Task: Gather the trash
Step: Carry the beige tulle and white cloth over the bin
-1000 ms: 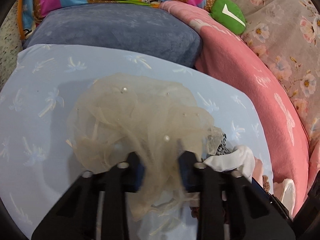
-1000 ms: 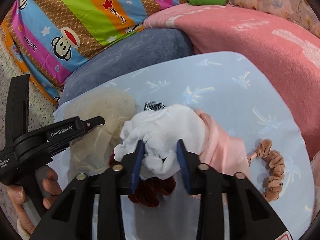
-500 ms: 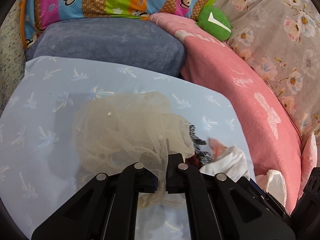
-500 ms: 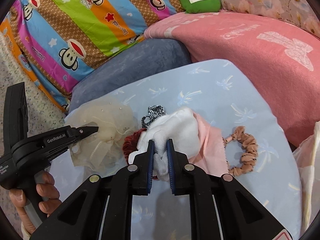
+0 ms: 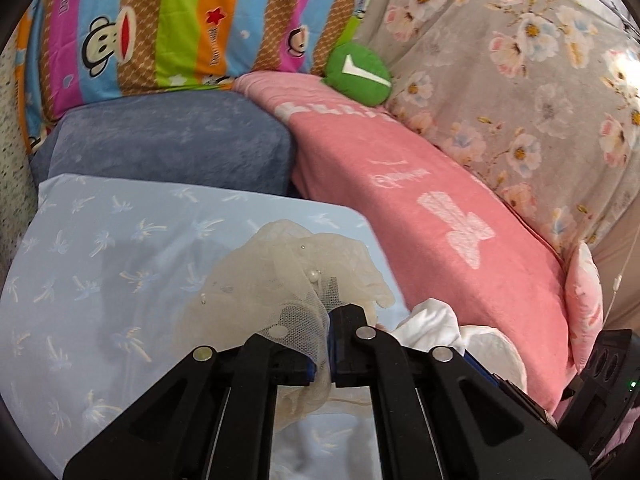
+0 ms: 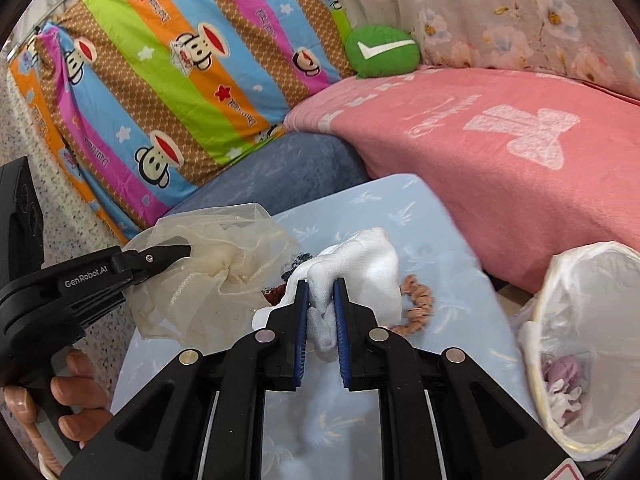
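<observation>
Pinching the beige net cloth (image 6: pixel 216 276) above the blue pillow (image 6: pixel 424 224), the left gripper (image 6: pixel 182 251) reads "GenRobot.AI". The right gripper (image 6: pixel 320 294) squeezes a white cloth (image 6: pixel 368 272) beside it.

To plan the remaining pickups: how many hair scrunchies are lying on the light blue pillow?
3 visible: orange scrunchie right of the white cloth; dark red one and black-and-white one peeking out left of it. More may be hidden.

Right tongs (image 6: pixel 321 296) clamping white cloth (image 6: pixel 360 264), left tongs (image 6: pixel 176 252) pinching beige tulle (image 6: pixel 216 276), lined bin (image 6: pixel 580 344) nearby
</observation>
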Demonstrator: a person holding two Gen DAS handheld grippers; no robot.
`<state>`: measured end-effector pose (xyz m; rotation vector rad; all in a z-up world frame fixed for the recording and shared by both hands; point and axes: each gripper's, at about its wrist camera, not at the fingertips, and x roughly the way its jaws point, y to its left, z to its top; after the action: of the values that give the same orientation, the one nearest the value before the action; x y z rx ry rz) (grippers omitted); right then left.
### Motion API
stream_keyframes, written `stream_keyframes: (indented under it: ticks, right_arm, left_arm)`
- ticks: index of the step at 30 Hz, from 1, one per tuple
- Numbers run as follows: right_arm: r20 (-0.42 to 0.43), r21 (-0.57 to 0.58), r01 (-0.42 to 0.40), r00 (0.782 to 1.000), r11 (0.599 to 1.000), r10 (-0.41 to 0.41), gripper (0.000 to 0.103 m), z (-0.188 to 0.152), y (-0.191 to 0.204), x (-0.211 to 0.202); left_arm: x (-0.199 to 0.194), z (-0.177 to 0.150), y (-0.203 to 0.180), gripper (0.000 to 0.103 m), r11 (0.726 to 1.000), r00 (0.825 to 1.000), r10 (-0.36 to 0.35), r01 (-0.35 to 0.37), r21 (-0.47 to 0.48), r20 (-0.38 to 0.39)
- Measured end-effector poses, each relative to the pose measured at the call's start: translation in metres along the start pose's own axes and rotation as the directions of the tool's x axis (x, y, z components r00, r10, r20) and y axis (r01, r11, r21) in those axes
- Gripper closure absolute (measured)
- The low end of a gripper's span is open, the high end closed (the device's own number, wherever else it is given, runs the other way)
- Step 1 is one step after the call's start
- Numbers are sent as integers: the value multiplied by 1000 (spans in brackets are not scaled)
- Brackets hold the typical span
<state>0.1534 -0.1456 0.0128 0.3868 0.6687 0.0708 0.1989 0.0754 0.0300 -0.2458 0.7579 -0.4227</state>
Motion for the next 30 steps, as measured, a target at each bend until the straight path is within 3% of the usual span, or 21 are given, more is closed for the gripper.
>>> stream_keyframes:
  ticks: [13,30]
  right_arm:
    - [86,96,73,993,993,-81,91,-1,-77,-80]
    - [111,230,166,974,959,-195,90,-18,-173,-130]
  left_arm:
    - [0,-29,-96,99,985,993,-111,116,130,-45]
    - [28,-65,-191,98,939,963,-203,243,242,-178]
